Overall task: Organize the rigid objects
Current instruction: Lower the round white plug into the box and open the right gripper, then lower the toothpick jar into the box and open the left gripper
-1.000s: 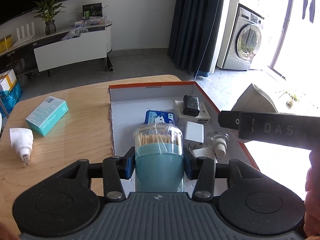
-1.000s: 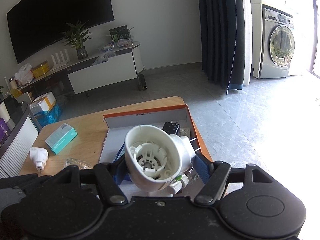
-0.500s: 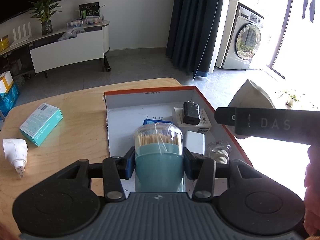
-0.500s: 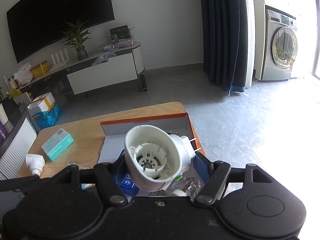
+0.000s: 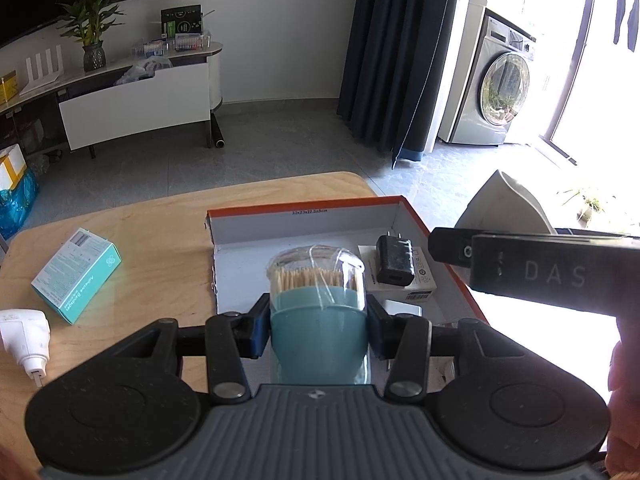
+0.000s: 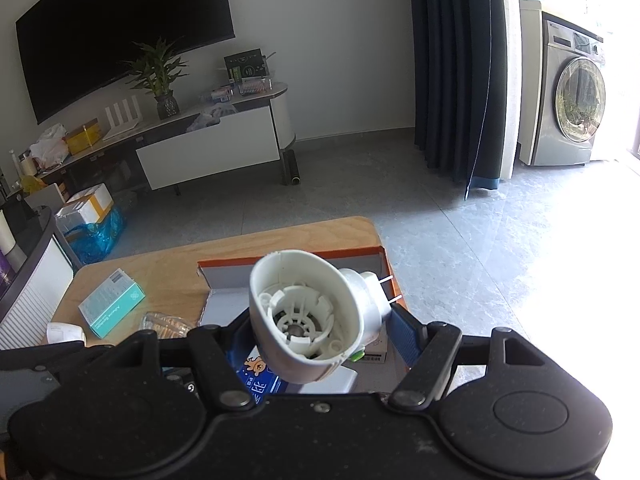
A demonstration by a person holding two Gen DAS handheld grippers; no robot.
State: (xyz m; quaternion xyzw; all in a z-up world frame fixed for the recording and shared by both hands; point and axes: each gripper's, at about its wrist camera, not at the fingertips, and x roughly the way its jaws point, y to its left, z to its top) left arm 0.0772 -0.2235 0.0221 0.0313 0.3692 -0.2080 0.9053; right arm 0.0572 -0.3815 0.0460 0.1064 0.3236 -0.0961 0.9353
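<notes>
left claw (image 5: 319,330): clamped on a toothpick jar (image 5: 318,304), teal base, clear dome lid, held upright above the near part of the box. right claw (image 6: 320,330): clamped on a white plug-in device (image 6: 310,314), open round underside turned toward the camera, two metal prongs pointing away to the right, held over the box. box (image 5: 304,210): shallow cardboard, orange rim, white floor, lying on the table (image 5: 160,240). in the box, right half: black charger (image 5: 394,261) resting on a small white carton (image 5: 424,280); a flat white block (image 5: 404,308) just nearer; a blue printed packet (image 6: 258,374) seen below the right claw. on the table left of the box, well apart from it: teal carton (image 5: 76,274), lying flat; white plug adapter (image 5: 24,336) near the left edge, prongs toward the camera. background: grey tiled floor, dark curtain, washing machine (image 5: 500,92), low white cabinet with a potted plant (image 5: 90,36).
</notes>
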